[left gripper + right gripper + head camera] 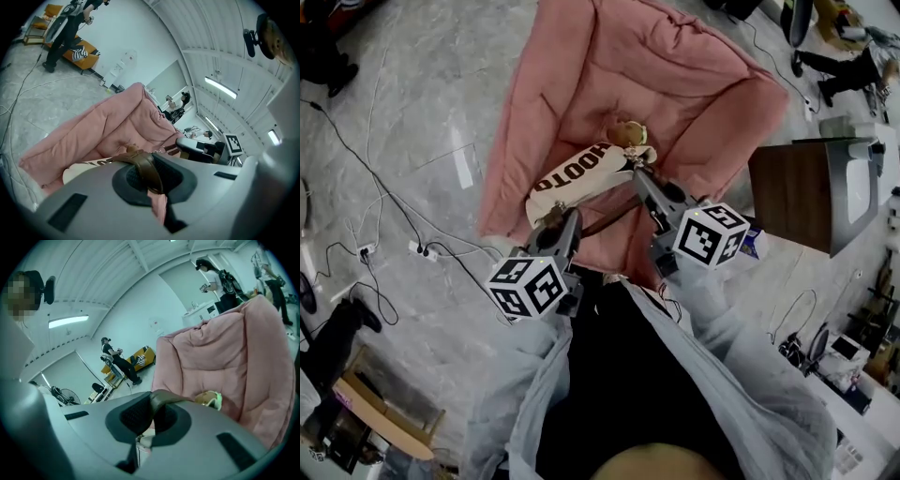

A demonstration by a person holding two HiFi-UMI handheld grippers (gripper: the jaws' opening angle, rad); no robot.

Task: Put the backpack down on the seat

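Note:
A cream backpack [579,176] with dark lettering lies over the front of the pink padded seat [675,84], a small plush charm [628,136] at its top end. My left gripper [565,221] is shut on one brown strap [146,169] of the backpack [82,169], just above the seat [103,126]. My right gripper [639,176] is shut on the other brown strap [161,399], close to the charm [209,400] and the seat back [220,348]. The left gripper view also shows the right gripper [202,151] beside the bag.
A dark wooden side table [792,192] stands right of the seat. Cables and a power strip [419,248] trail over the grey floor at the left. People stand further off in the room [117,361], near a yellow chair [79,54].

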